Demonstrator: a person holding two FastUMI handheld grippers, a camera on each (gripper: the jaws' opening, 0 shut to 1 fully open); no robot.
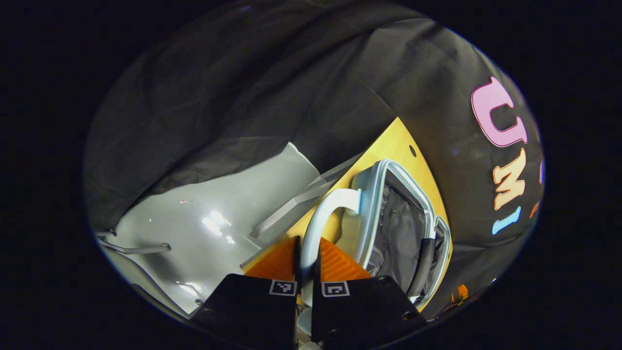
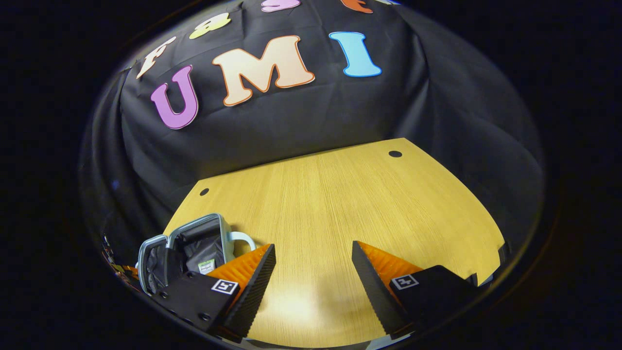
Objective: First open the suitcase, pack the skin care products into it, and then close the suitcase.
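Note:
A small pale blue suitcase [image 1: 403,228] lies on the wooden table [image 1: 388,141], its two halves apart and its dark lining showing. My left gripper [image 1: 307,243] is shut on the suitcase's curved handle [image 1: 325,209], one finger on each side of it. In the right gripper view the same suitcase [image 2: 194,248] sits at the table's near left corner, its handle [image 2: 243,238] pointing toward the middle. My right gripper [image 2: 313,250] hangs open over bare table [image 2: 340,194], right of the suitcase, with nothing between its fingers.
Grey floor [image 1: 218,218] lies beyond the table's edge in the left gripper view, with a metal bar [image 1: 141,249] on it. Black cloth walls close in the table's far sides. Two small round holes [image 2: 395,153] mark the table's far corners.

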